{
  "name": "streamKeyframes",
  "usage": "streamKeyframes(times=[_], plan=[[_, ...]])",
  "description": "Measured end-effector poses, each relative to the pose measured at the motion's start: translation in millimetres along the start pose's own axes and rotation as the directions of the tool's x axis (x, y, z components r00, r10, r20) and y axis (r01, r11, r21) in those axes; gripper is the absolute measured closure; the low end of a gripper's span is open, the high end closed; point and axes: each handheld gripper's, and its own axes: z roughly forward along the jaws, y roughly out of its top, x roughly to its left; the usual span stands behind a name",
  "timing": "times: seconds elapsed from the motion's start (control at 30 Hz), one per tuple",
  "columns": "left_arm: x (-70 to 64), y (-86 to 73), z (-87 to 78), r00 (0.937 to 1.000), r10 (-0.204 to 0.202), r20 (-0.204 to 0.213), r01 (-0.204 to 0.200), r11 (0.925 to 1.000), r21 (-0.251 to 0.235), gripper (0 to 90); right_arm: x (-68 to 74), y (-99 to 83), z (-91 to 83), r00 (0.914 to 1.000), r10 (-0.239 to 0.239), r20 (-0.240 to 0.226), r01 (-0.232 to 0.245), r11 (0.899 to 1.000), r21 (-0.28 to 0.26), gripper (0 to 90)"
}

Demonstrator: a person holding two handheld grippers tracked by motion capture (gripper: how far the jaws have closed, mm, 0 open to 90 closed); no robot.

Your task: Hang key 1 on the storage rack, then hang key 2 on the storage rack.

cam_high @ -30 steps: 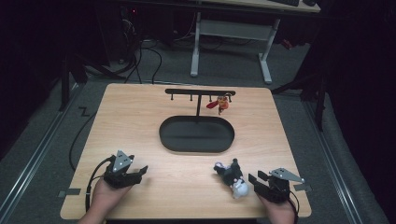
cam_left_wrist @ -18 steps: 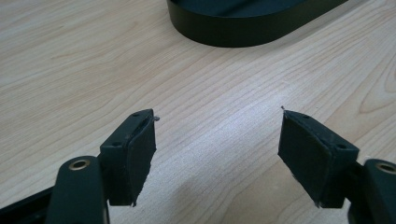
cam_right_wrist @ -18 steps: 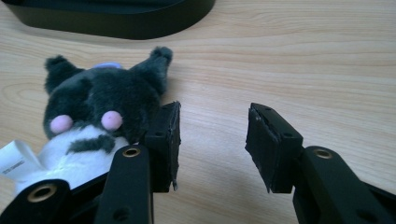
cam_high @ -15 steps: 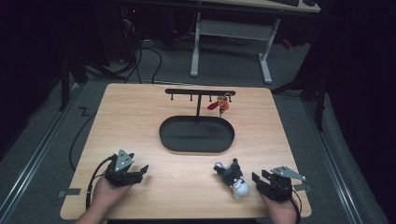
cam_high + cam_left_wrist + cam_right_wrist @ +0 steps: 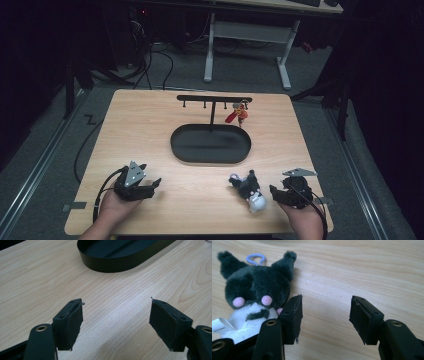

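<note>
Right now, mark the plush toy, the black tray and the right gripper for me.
plush toy (image 5: 254, 290), right gripper view, dark head.
black tray (image 5: 176, 147), high view, left rim.
right gripper (image 5: 325, 315), right gripper view, midway between its open jaws.

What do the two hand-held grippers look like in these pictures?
Both the left gripper and the right gripper are black, each with a grey three-cornered plate on top and a black cable trailing behind. Their two flat jaws carry dark pads fixed with small screws, with brass-coloured rivets at the base.
</note>
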Motion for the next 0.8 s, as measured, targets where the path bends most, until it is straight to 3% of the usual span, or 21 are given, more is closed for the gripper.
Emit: streamKeyframes(times=[0.4,0.57,0.8], plan=[[-1.6,2.0,5.0,0.9997,0.021,0.01,-0.021,0.9998,0.006,27.6,9.6,11.6,7.7,0.9967,-0.081,0.0,0.081,0.988,0.131,40.4],[-1.7,1.8,7.0,0.9995,0.021,0.024,-0.021,0.9998,0.006,27.5,12.4,13.4,9.0,0.997,-0.074,-0.021,0.076,0.982,0.171,39.1],[-2.0,2.6,3.4,0.9992,0.028,0.028,-0.028,0.9996,-0.002,27.5,17.3,23.1,10.2,0.9933,-0.109,-0.039,0.115,0.965,0.235,37.9]])
